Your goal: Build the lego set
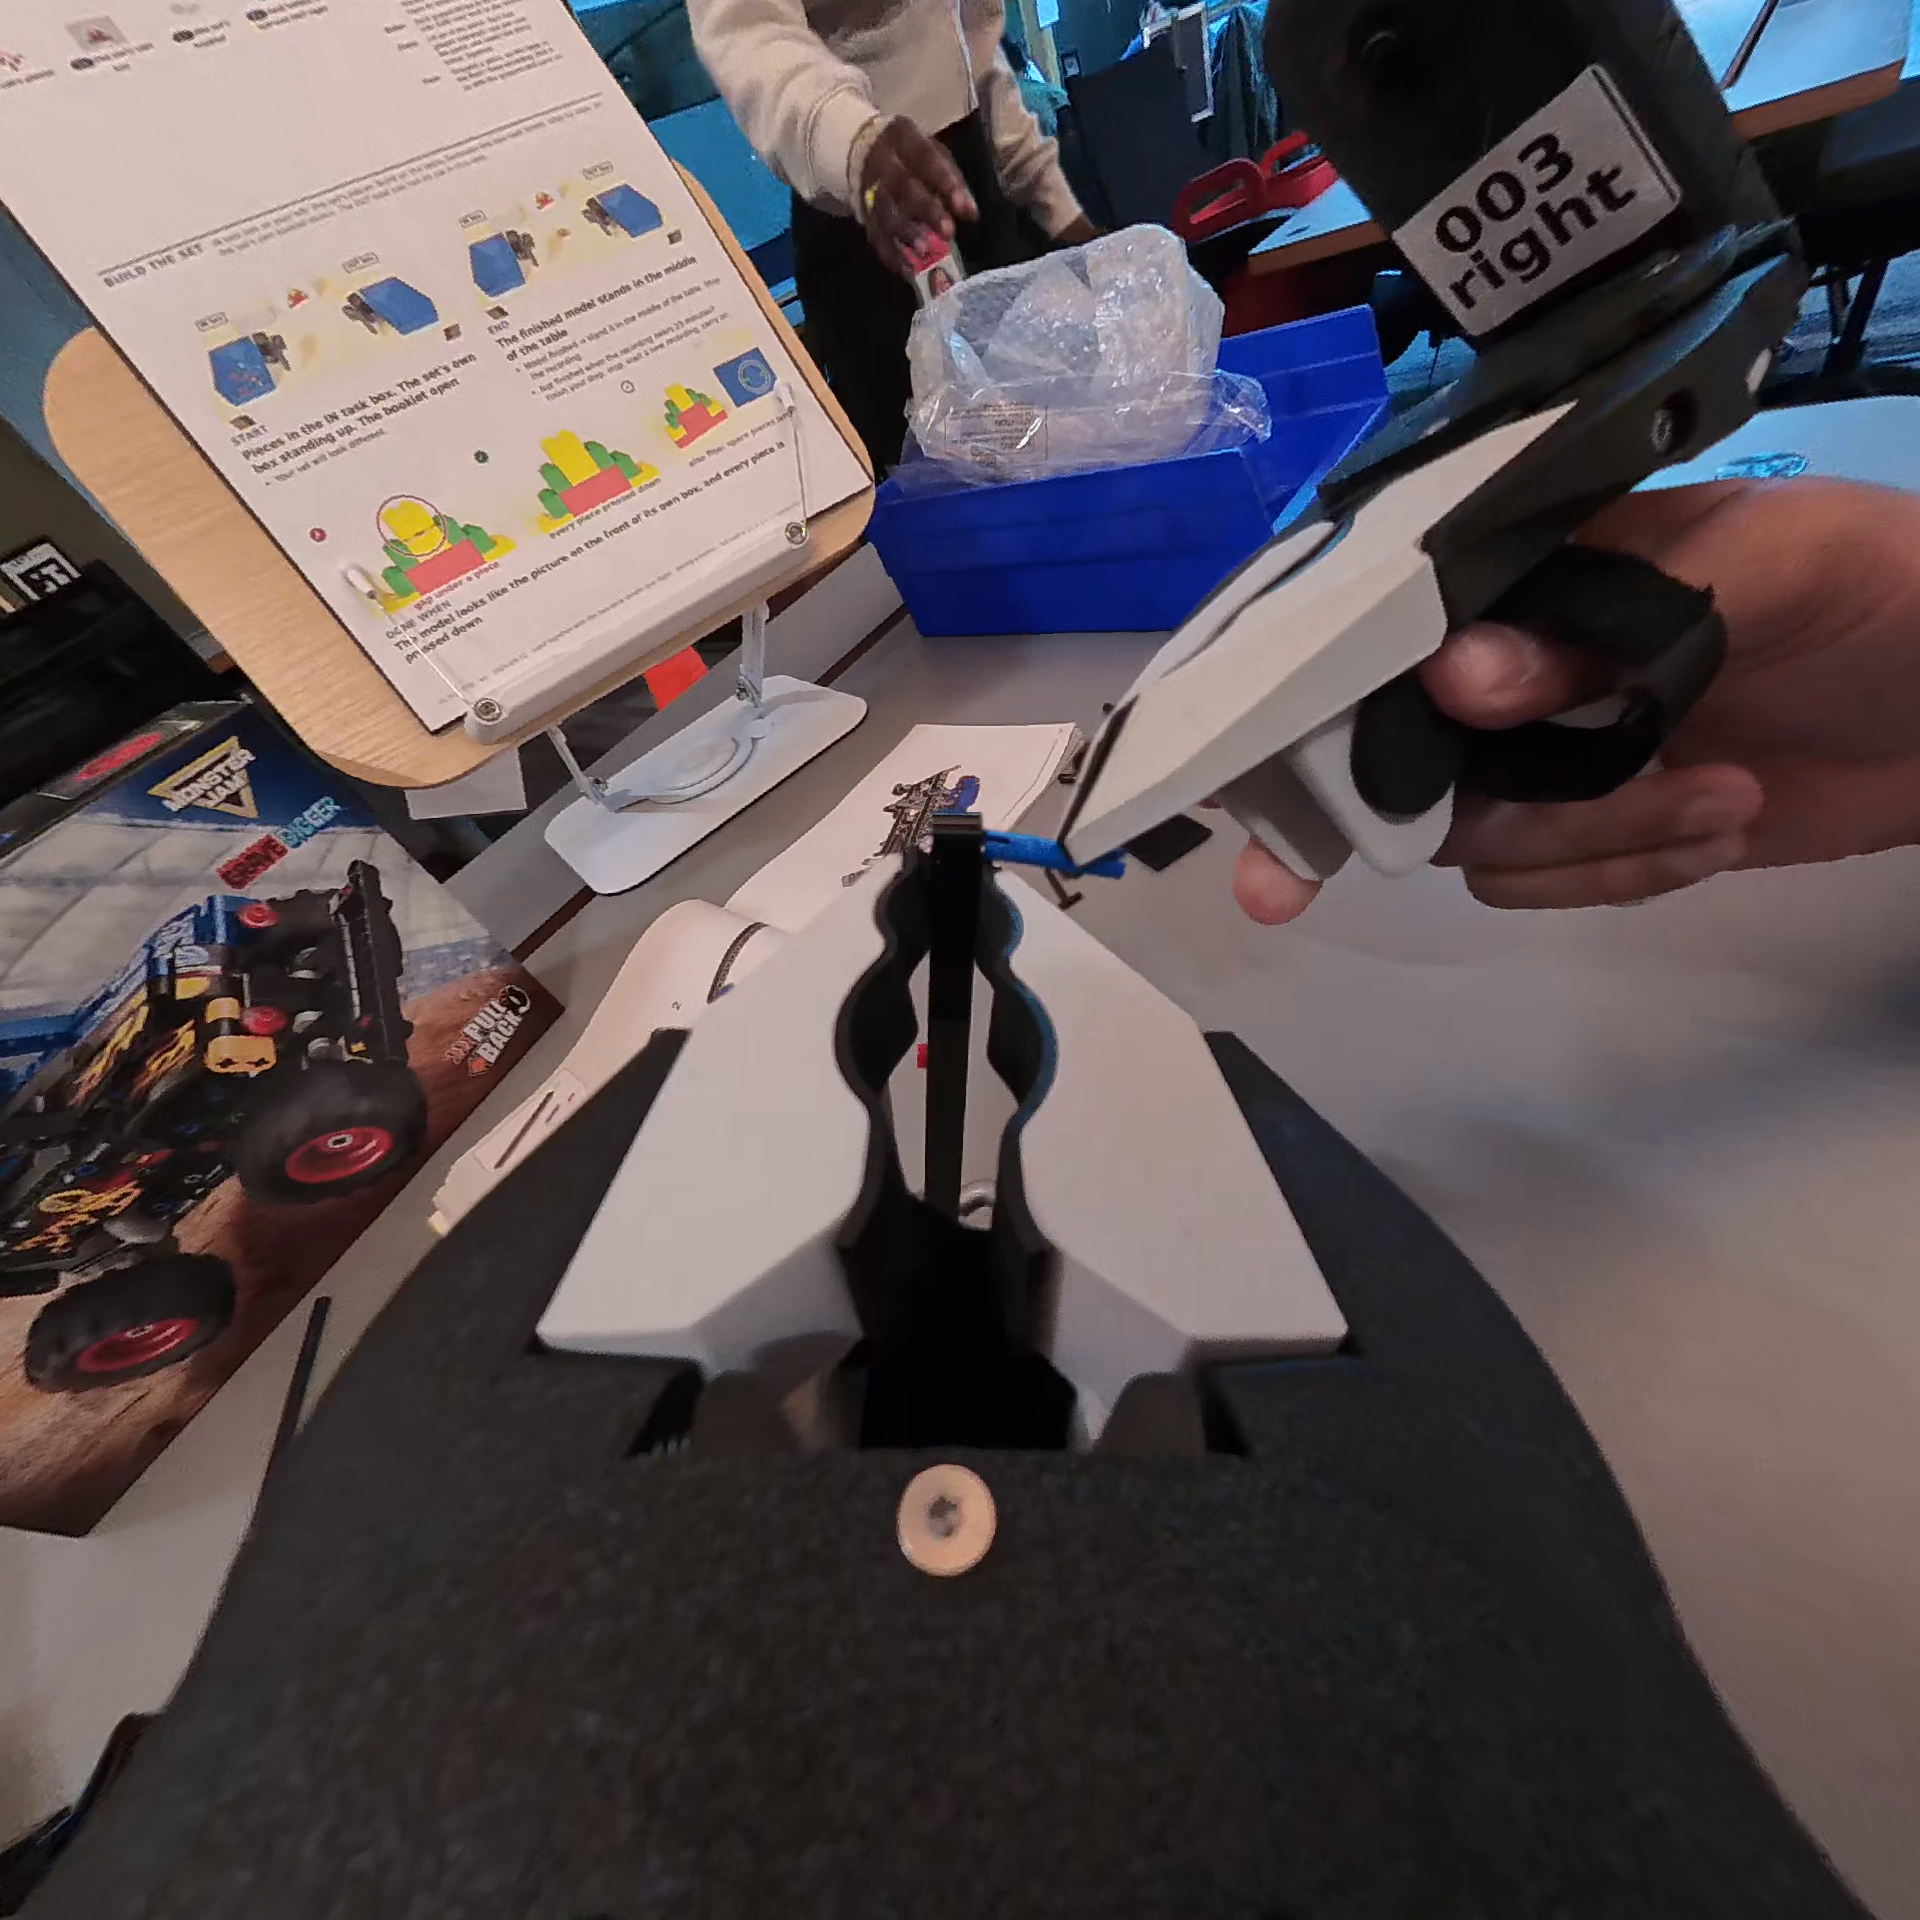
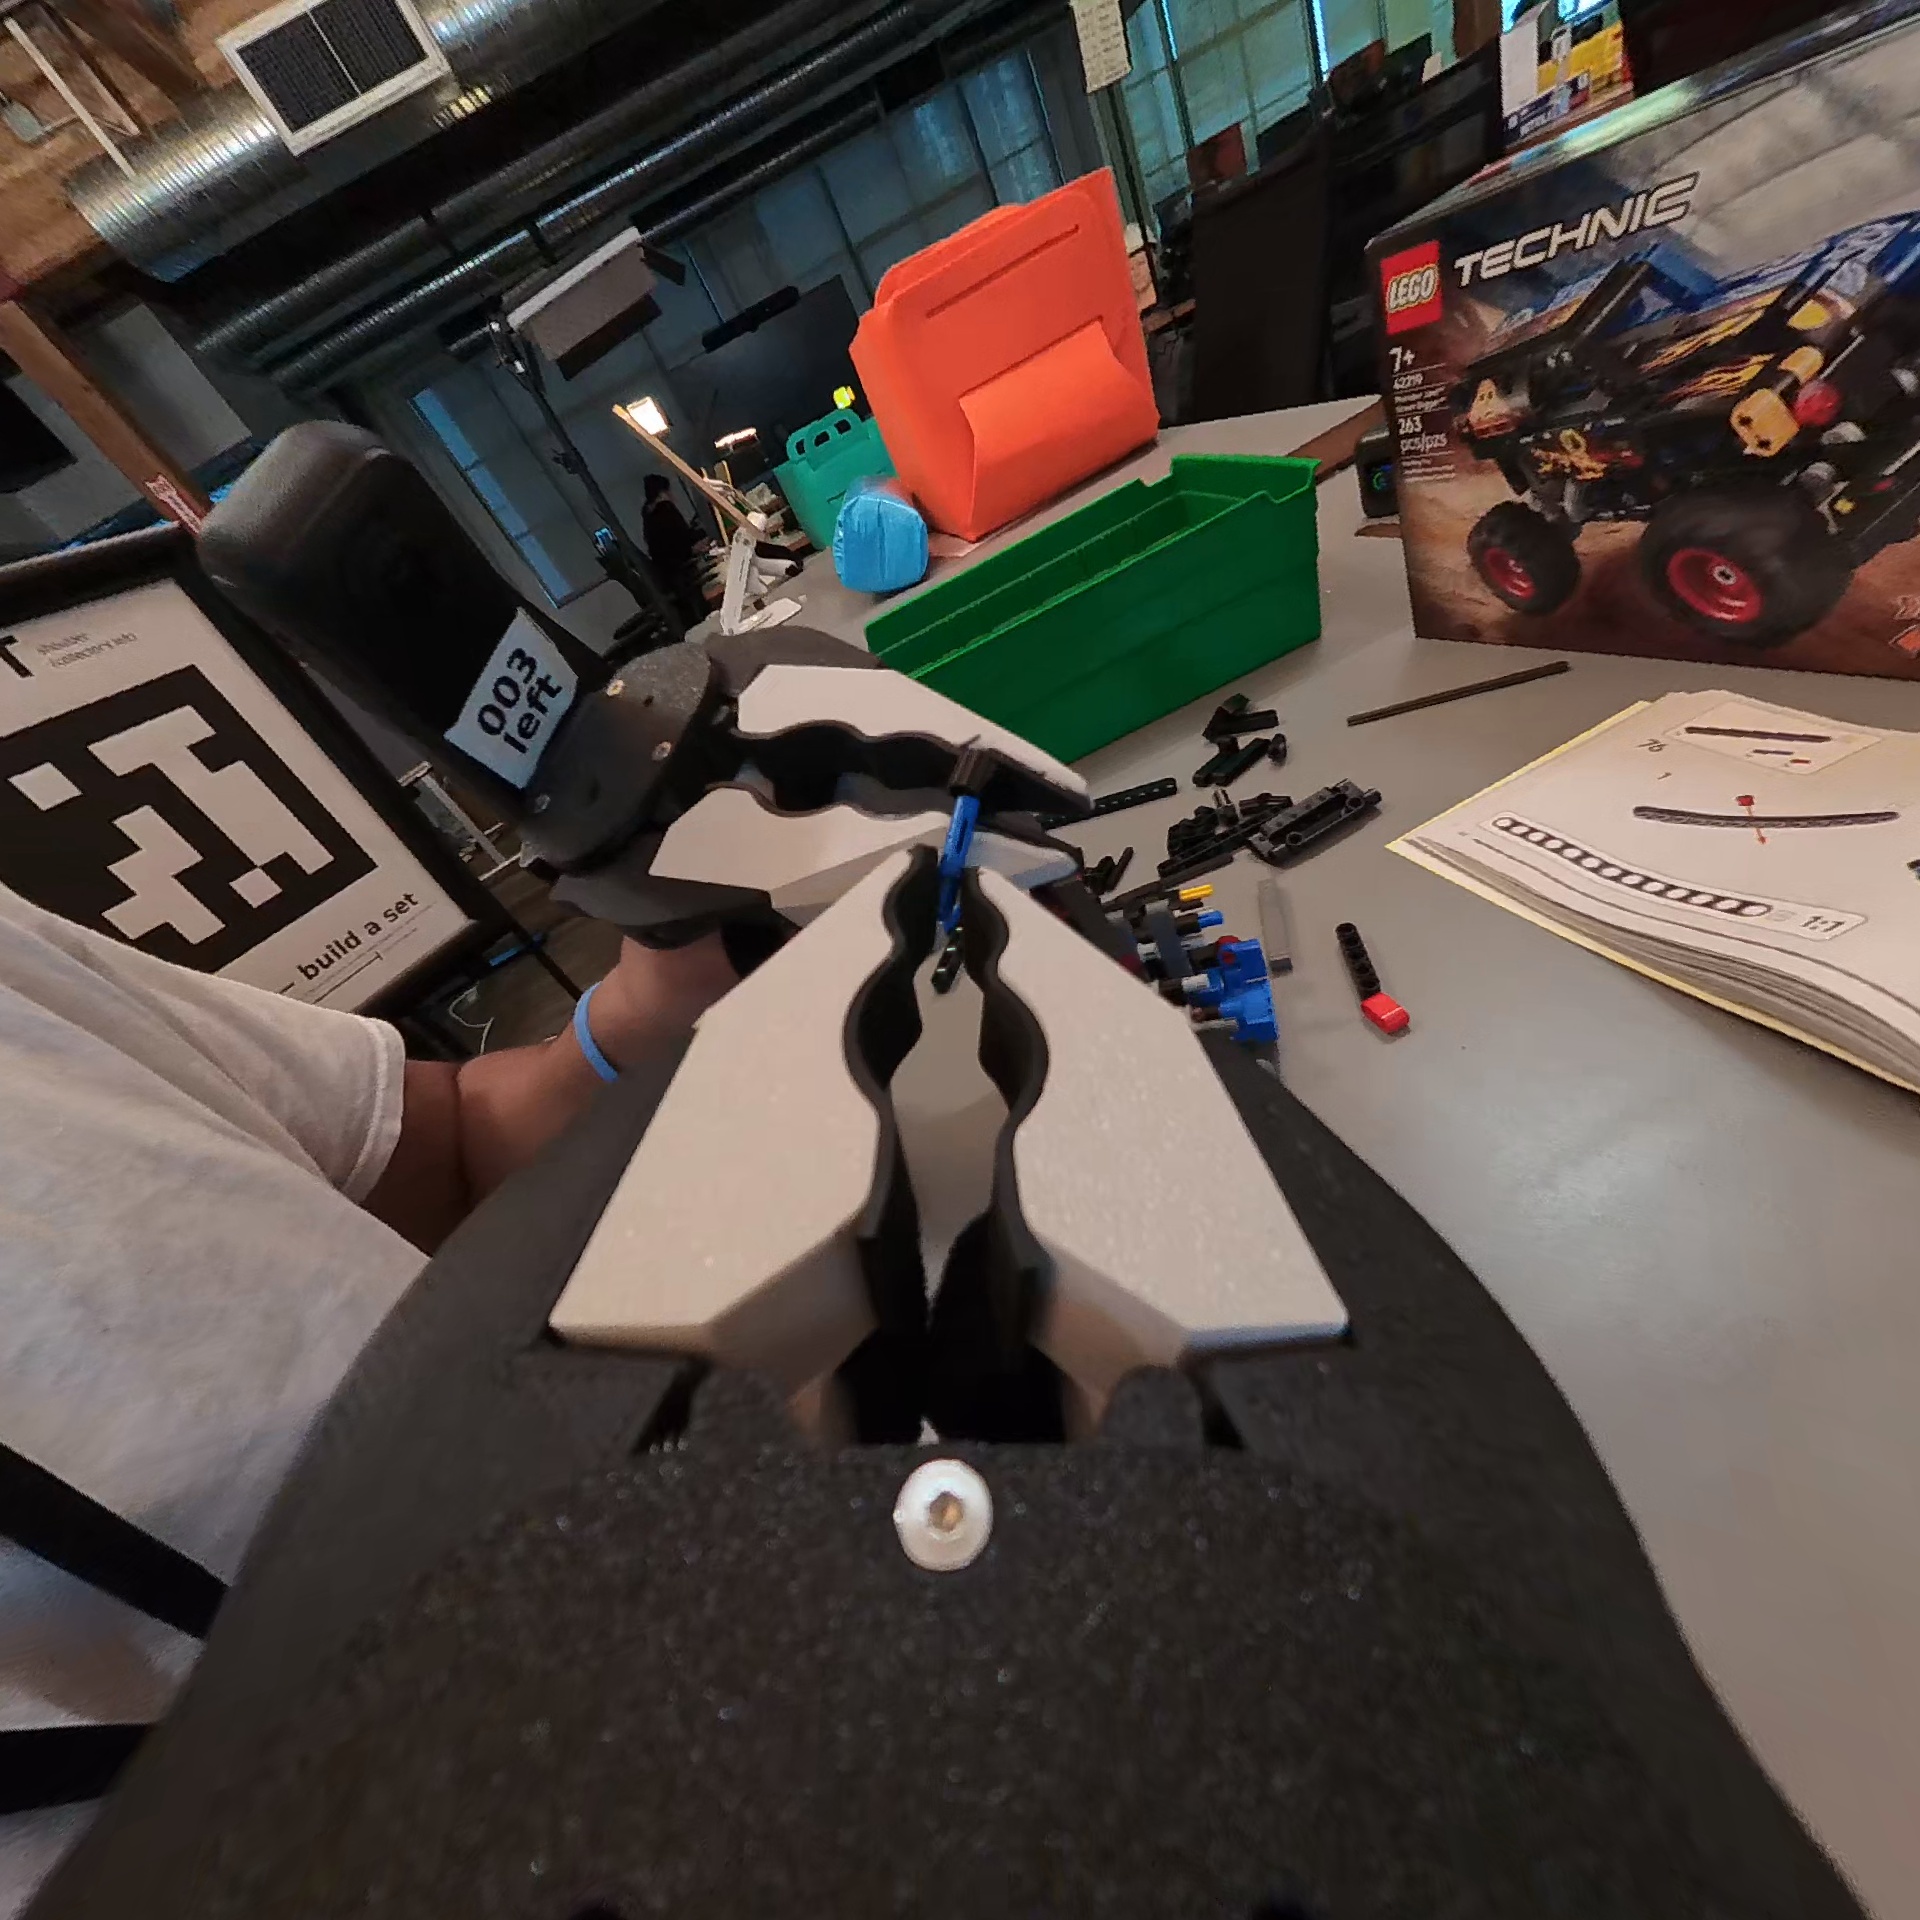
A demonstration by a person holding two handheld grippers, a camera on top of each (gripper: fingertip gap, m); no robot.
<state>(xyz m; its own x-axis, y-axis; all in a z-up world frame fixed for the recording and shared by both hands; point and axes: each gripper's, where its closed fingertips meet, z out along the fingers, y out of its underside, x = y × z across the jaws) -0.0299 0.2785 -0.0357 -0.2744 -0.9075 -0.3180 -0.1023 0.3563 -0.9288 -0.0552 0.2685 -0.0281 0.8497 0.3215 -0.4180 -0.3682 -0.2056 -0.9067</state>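
My left gripper point(image 1: 951, 883) is shut on a long black beam point(image 1: 951, 997) that stands between its fingers, top end just past the tips. My right gripper point(image 1: 1081, 844) comes in from the right, shut on a small blue pin point(image 1: 1039, 854) whose free end meets the beam's top end. In the right wrist view my right gripper point(image 2: 945, 883) holds the blue pin point(image 2: 958, 842) pointing up at the black beam end point(image 2: 971, 771) in the left gripper point(image 2: 1039, 810). Both are held above the grey table point(image 2: 1558, 1195).
Loose black and blue pieces point(image 2: 1226, 831) lie beside the open booklet point(image 2: 1662, 862). The set's box point(image 2: 1662, 416) stands behind, with a green bin point(image 2: 1101, 665) and an orange bag point(image 2: 997, 384). A blue bin point(image 1: 1070, 561) holds a plastic bag; an instruction stand point(image 1: 416, 364) and a person point(image 1: 883, 156) are beyond. Less than 4 cm separates the two grippers' tips.
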